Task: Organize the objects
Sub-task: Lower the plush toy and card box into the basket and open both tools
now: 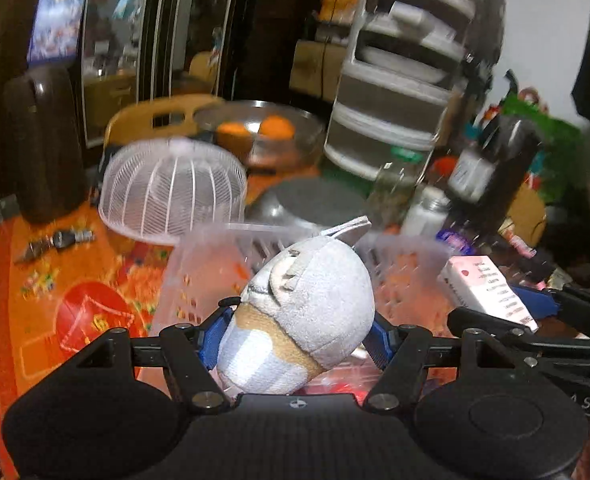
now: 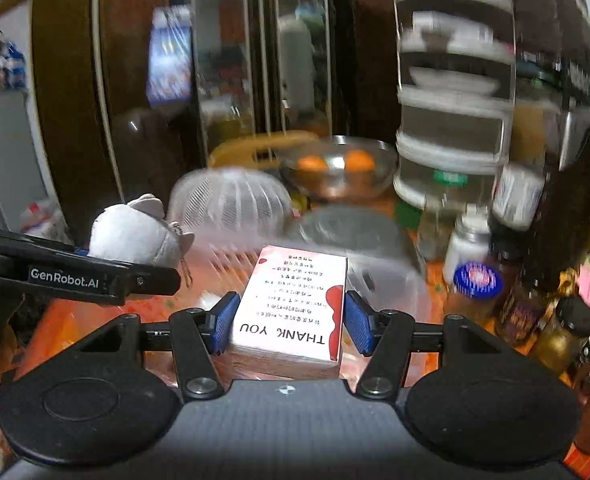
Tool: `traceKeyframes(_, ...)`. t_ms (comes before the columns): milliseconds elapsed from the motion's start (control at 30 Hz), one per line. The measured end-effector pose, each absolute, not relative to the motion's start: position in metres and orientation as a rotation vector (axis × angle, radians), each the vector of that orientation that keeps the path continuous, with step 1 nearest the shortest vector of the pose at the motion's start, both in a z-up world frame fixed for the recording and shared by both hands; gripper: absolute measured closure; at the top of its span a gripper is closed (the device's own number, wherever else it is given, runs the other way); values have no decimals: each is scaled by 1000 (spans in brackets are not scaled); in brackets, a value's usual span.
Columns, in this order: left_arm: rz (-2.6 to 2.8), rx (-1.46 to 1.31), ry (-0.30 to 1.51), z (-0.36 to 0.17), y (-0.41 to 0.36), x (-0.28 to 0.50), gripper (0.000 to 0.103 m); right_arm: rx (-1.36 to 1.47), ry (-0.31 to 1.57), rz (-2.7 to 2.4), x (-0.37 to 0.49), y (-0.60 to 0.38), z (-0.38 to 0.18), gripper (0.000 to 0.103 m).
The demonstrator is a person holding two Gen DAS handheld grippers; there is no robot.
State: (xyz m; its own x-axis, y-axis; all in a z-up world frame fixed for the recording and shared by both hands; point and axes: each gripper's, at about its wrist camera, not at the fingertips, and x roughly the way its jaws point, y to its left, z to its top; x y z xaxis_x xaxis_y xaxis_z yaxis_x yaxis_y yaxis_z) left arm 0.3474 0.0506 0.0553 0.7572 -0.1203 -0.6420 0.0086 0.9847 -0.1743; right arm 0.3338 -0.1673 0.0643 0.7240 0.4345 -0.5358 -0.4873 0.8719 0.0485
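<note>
Here the plush toy (image 1: 307, 312) sits clamped between the left gripper (image 1: 301, 334) fingers

An orange patterned table (image 1: 35, 280) carries a white wire dome (image 1: 171, 192), brown jug (image 1: 43, 140) and steel bowl (image 1: 263, 136).

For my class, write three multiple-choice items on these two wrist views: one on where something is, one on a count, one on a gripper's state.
1. Where is the pack of cards?
A. in the metal bowl
B. between the right gripper's fingers
C. under the white dome cover

2. How many orange fruits lie in the metal bowl?
A. two
B. four
C. none

3. What is the left gripper doing?
A. hanging open
B. shut on nothing
C. shut on the grey plush toy

Key: 1 B, the pack of cards sits between the right gripper's blue pads. 2 A, the metal bowl holds two. 3 C, the left gripper squeezes the grey plush toy.
</note>
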Motion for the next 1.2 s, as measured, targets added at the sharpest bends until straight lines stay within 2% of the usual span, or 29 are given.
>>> traceKeyframes(533,-76,-185,746,32,52,357,31,-114,614,496,348,-159,43,43)
traceKeyframes(633,-69,-166,732,29,49,356,28,-93,605,497,349,-161,41,43)
traceKeyframes(667,-72,-164,728,29,49,356,27,-88,596,493,348,-162,41,40)
traceKeyframes(700,-79,-161,720,29,49,355,21,-83,590,492,348,-164,41,29)
traceKeyframes(733,-80,-160,713,30,48,354,16,-78,585,490,347,-165,42,22)
traceKeyframes(767,-78,-162,699,32,48,352,16,-76,575,484,346,-166,43,15)
traceKeyframes(867,-86,-157,639,38,49,341,12,-65,546,485,339,-170,47,6)
traceKeyframes(900,-82,-149,607,42,48,335,7,-58,538,482,337,-172,48,2)
traceKeyframes(933,-76,-139,582,45,48,329,2,-50,523,481,333,-175,50,0)
traceKeyframes(967,-75,-131,556,48,47,322,2,-40,505,484,328,-178,53,0)
traceKeyframes(1200,-109,-97,444,62,47,267,0,-39,469,462,285,-189,68,0)
